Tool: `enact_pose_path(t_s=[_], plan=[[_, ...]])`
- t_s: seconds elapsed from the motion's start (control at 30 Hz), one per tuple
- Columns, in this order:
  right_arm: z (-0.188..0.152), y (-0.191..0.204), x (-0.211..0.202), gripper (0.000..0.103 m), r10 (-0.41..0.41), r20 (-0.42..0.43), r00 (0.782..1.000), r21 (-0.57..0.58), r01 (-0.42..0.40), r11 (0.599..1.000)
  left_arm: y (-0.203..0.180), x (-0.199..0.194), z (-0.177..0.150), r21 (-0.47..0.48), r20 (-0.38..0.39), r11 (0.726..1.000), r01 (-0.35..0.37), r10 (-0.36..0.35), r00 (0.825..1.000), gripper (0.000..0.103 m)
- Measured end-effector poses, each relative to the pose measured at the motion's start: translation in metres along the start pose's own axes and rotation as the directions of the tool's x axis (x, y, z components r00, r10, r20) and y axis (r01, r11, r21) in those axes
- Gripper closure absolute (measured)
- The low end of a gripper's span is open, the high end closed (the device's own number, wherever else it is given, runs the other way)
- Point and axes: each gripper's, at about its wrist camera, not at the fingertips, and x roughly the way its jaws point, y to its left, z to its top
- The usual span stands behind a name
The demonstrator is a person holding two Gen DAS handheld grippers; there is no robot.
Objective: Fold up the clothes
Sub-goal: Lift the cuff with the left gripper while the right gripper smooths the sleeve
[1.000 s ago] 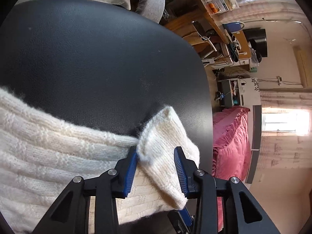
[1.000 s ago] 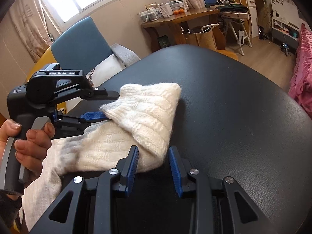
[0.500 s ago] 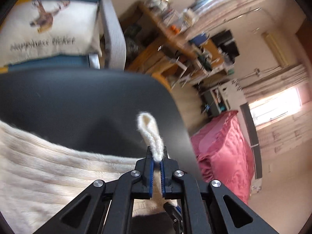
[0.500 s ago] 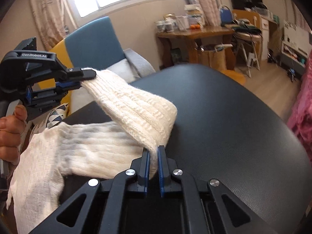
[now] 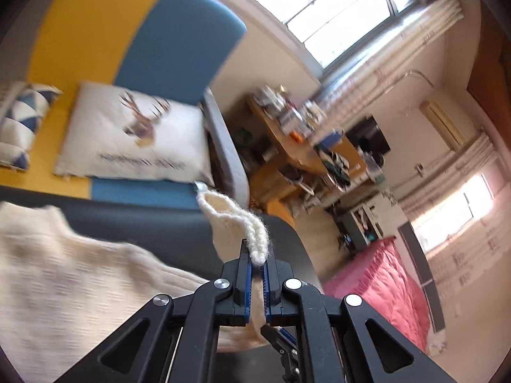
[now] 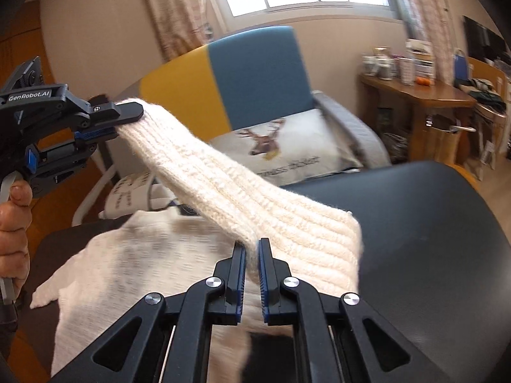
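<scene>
Lettering: "GenRobot.AI" on the left gripper [image 6: 105, 121], read in the right wrist view; the cushion [image 6: 287, 150] print is blurred, possibly "…ticket".

Cream knit sweater [image 6: 242, 204]: ribbed end lifted and stretched between both grippers, body lying on the black table [image 6: 431, 239].

Left gripper [image 5: 258, 260]: clamped on the sweater's edge. Right gripper [image 6: 252, 249]: clamped on the rib.

Left wrist view only: pink bedding [image 5: 383, 290]. Right wrist view only: a hand [image 6: 14, 223] on the left handle.

Change: half a second ago the rib hung lower; a second ago both grippers were spread.
</scene>
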Motion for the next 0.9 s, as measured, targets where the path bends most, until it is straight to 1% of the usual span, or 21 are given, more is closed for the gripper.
enact_pose_path(t_s=[0.1, 0.2, 0.23, 0.3, 0.33, 0.4, 0.47, 0.5, 0.57, 0.6, 0.63, 0.67, 0.7, 0.77, 0.8, 0.83, 0.9], plan=[[-0.001, 0.04, 0.026, 0.096, 0.039, -0.038, 0.999, -0.043, -0.041, 0.998, 0.032, -0.038, 0.003, -0.018, 0.049, 0.998, -0.06, 0.061, 0.997, 0.098], [-0.008, 0.071, 0.05, 0.095, 0.065, -0.087, 0.994, -0.074, -0.071, 0.995, 0.071, -0.064, 0.001, -0.066, 0.068, 0.991, -0.116, 0.121, 0.99, 0.098], [-0.011, 0.077, 0.055, 0.093, 0.079, -0.099, 0.992, -0.072, -0.087, 0.994, 0.084, -0.069, 0.0, -0.083, 0.067, 0.988, -0.131, 0.136, 0.988, 0.098], [-0.018, 0.08, 0.058, 0.079, 0.115, -0.117, 0.986, -0.043, -0.12, 0.992, 0.105, -0.075, -0.005, -0.112, 0.064, 0.982, -0.15, 0.158, 0.985, 0.098], [-0.022, 0.08, 0.057, 0.079, 0.135, -0.121, 0.984, -0.026, -0.139, 0.99, 0.114, -0.078, -0.008, -0.122, 0.062, 0.98, -0.158, 0.166, 0.984, 0.098], [-0.031, 0.068, 0.044, 0.079, 0.179, -0.093, 0.979, 0.042, -0.176, 0.984, 0.128, -0.08, -0.013, -0.131, 0.055, 0.977, -0.168, 0.177, 0.983, 0.098], [-0.04, 0.045, 0.029, 0.078, 0.235, -0.055, 0.97, 0.16, -0.224, 0.961, 0.134, -0.081, -0.02, -0.134, 0.048, 0.975, -0.175, 0.183, 0.982, 0.098], [-0.047, 0.031, 0.022, 0.078, 0.262, -0.036, 0.964, 0.235, -0.247, 0.94, 0.137, -0.081, -0.023, -0.135, 0.047, 0.975, -0.177, 0.184, 0.982, 0.098], [-0.064, 0.003, 0.013, 0.077, 0.319, -0.004, 0.948, 0.376, -0.294, 0.879, 0.141, -0.082, -0.027, -0.14, 0.046, 0.975, -0.173, 0.181, 0.982, 0.098], [-0.075, -0.01, 0.01, 0.077, 0.34, 0.011, 0.94, 0.444, -0.31, 0.841, 0.143, -0.082, -0.029, -0.144, 0.046, 0.975, -0.172, 0.18, 0.983, 0.098], [-0.085, -0.023, 0.007, 0.077, 0.352, 0.032, 0.936, 0.511, -0.318, 0.799, 0.144, -0.082, -0.031, -0.148, 0.046, 0.974, -0.17, 0.179, 0.983, 0.098], [-0.094, -0.034, 0.005, 0.073, 0.366, 0.063, 0.928, 0.574, -0.334, 0.748, 0.146, -0.083, -0.032, -0.153, 0.047, 0.974, -0.17, 0.179, 0.983, 0.098], [-0.104, -0.046, 0.005, 0.072, 0.382, 0.104, 0.918, 0.64, -0.356, 0.681, 0.148, -0.084, -0.033, -0.159, 0.048, 0.973, -0.169, 0.179, 0.983, 0.098], [-0.123, -0.069, 0.006, 0.071, 0.4, 0.185, 0.898, 0.75, -0.392, 0.532, 0.152, -0.086, -0.034, -0.173, 0.052, 0.97, -0.17, 0.181, 0.982, 0.098], [-0.129, -0.076, 0.01, 0.07, 0.402, 0.211, 0.891, 0.788, -0.399, 0.469, 0.153, -0.088, -0.034, -0.181, 0.055, 0.969, -0.169, 0.181, 0.982, 0.098], [-0.133, -0.08, 0.014, 0.07, 0.401, 0.224, 0.888, 0.81, -0.399, 0.43, 0.153, -0.092, -0.033, -0.186, 0.062, 0.969, -0.164, 0.178, 0.982, 0.098], [-0.133, -0.079, 0.022, 0.069, 0.411, 0.228, 0.883, 0.822, -0.401, 0.406, 0.152, -0.099, -0.029, -0.192, 0.082, 0.969, -0.154, 0.172, 0.982, 0.098]])
